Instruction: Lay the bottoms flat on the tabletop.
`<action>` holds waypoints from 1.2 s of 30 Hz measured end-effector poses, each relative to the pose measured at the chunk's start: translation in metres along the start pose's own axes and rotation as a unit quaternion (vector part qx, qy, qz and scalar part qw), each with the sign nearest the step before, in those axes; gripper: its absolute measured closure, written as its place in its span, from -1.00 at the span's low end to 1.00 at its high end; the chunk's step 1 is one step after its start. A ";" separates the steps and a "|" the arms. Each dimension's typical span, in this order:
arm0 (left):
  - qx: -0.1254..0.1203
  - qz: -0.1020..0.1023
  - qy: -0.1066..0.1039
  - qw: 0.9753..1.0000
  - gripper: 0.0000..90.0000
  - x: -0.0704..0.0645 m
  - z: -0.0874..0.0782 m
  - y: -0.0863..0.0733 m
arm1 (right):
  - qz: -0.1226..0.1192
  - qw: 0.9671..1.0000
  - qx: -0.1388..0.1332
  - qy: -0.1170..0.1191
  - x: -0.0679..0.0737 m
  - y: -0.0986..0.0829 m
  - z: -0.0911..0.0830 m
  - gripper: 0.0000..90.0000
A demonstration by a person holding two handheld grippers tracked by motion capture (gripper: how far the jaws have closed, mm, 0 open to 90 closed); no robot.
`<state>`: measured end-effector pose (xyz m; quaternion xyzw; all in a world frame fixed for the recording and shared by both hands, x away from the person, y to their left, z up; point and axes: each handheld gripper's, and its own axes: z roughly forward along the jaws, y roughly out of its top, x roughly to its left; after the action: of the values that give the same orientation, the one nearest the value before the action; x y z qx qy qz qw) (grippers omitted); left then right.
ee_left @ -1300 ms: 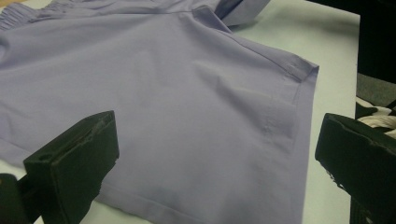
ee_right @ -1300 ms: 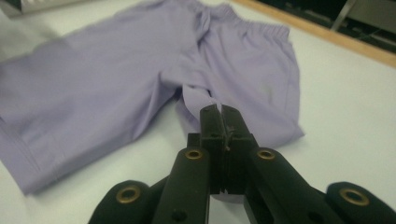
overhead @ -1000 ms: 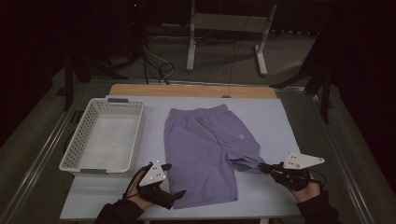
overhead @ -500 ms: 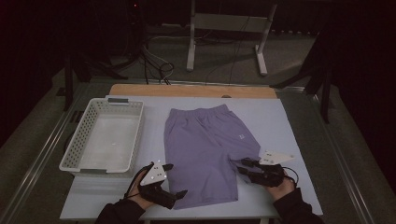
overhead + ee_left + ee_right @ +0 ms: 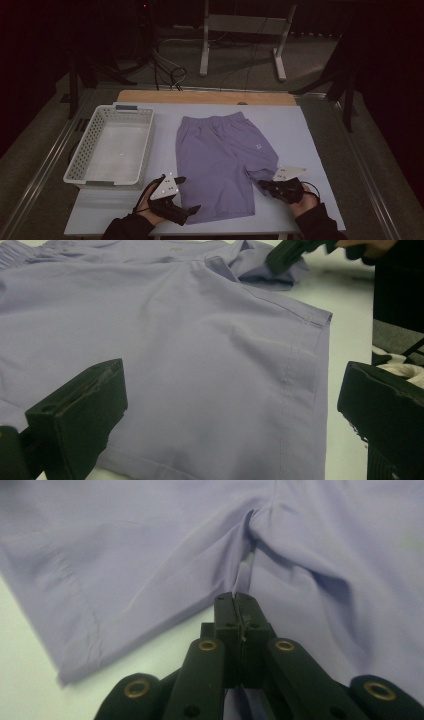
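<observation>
Purple shorts [image 5: 222, 162] lie flat on the white table [image 5: 310, 135], waistband away from me, two legs toward me. White basket [image 5: 111, 148] stands to their left, apart from them and with nothing in it.

Right hand-held gripper [image 5: 264, 185]: my jaws are pressed fully together at the crotch of the shorts, where the two legs part. In the right gripper view a thin sliver of pale cloth or thread runs between the closed jaws [image 5: 239, 611], so I judge I have a pinch of the inner seam, though a small one. Fabric bunches into folds just ahead of the tips.

Left hand-held gripper [image 5: 186, 195]: jaws spread wide, nothing held. In the left gripper view the hem of the nearer leg [image 5: 300, 390] lies between and ahead of the two jaws, flat on the table, stitching visible along its edge.

Step in hand, as I judge it: secure both grips to fold or lift the shorts.

Notes for doing it well:
- Lower the left jaws so one slides under the hem and one rests above it; close on both cloth layers, not the top one alone.
- Check the right pinch before pulling; so thin a bite may slip. Re-grip deeper if the cloth slides.
- Move both hands together and level to keep the fabric from twisting.
</observation>
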<state>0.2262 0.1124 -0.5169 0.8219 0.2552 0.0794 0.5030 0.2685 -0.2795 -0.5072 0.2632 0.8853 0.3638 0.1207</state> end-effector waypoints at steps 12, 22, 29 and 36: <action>-0.002 -0.001 0.002 1.000 -0.99 0.000 0.000 0.000 | 0.016 0.997 -0.074 -0.031 -0.014 -0.009 -0.072 0.99; -0.001 0.000 0.000 1.000 -0.99 0.000 0.000 0.000 | 0.072 0.987 -0.124 -0.079 -0.029 -0.022 -0.091 0.55; -0.002 -0.001 -0.001 1.000 -0.99 0.000 0.001 0.000 | 0.120 0.980 -0.104 -0.117 -0.045 -0.026 -0.062 0.39; -0.001 -0.002 -0.002 1.000 -0.99 0.001 0.003 0.000 | 0.169 0.974 -0.073 -0.134 -0.072 -0.038 -0.021 0.26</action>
<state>0.2278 0.1106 -0.5184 0.8210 0.2562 0.0767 0.5044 0.3055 -0.3549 -0.5176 0.4458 0.7747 0.4043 0.1941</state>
